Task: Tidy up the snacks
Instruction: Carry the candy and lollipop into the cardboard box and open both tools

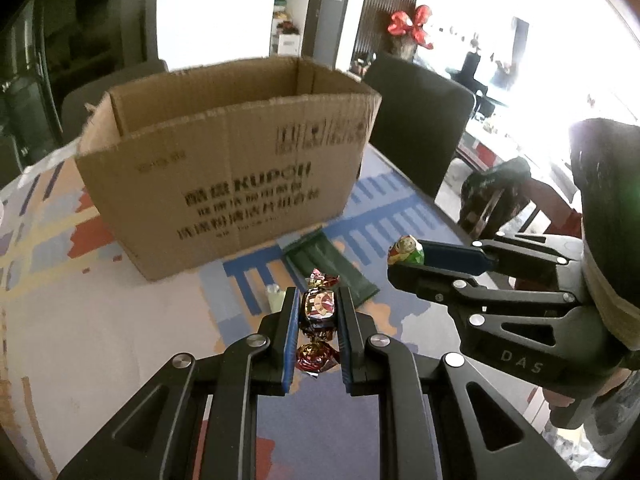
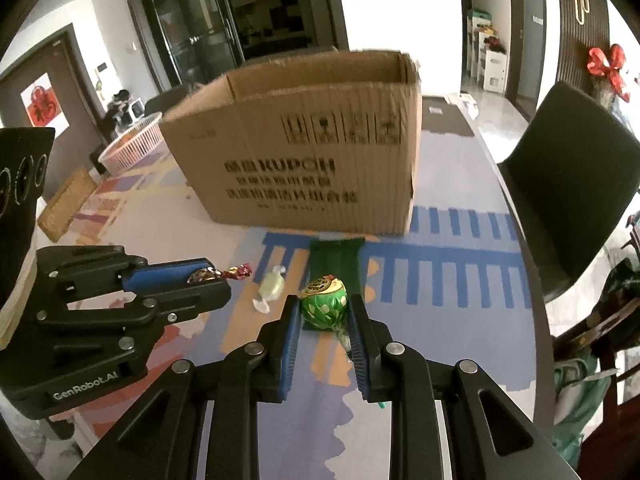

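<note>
Pink basket (image 2: pixel 130 142) shows only from right wrist.

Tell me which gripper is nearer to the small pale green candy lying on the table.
Left. The left gripper, shut on a dark red candy, hangs just beside the pale green candy. The right gripper, shut on a green lollipop, is farther off, over the dark green packet.

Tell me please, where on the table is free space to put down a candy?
Bare cloth lies left of the pale candy, before the cardboard box. Striped cloth between the box and the chair is free too. It is crowded near the green packet, where both grippers hold candies.
</note>
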A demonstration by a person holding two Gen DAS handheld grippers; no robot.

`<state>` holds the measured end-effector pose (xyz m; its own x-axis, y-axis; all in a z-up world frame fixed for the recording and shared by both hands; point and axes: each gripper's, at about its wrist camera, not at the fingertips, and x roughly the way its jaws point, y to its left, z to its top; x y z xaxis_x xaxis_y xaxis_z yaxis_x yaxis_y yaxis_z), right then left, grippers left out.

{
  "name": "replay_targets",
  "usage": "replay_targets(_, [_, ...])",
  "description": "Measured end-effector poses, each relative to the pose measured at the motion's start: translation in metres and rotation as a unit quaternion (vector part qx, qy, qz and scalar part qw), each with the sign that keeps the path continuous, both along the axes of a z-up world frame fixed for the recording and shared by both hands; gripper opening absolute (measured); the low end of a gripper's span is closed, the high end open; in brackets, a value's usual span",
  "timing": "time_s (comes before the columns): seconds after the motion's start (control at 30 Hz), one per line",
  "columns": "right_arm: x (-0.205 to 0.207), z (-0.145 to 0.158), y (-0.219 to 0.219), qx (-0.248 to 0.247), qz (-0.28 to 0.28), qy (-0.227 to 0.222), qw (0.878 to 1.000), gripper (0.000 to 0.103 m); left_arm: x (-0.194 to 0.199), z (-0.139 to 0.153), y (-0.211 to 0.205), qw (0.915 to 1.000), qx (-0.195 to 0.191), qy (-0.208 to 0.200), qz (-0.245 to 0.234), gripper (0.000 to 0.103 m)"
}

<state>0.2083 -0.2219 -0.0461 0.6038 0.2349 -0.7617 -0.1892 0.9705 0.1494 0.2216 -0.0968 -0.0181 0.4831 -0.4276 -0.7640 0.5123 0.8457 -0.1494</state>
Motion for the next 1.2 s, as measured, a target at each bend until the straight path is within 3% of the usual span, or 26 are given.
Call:
replay_targets(0.6, [0.012,0.059,0.002,0.020,-0.009,-0.078,0.997,0.025,0.017,0.063,0.015,0.9955,-0.030,-0.077,0.046,0.019])
replay_targets(1.2, [0.063,0.118,0.009,0.036,-0.012,-0.137,0.990,0.025,0.062,0.113,0.030,0.9867,-0.031,-0.132,0.091,0.019])
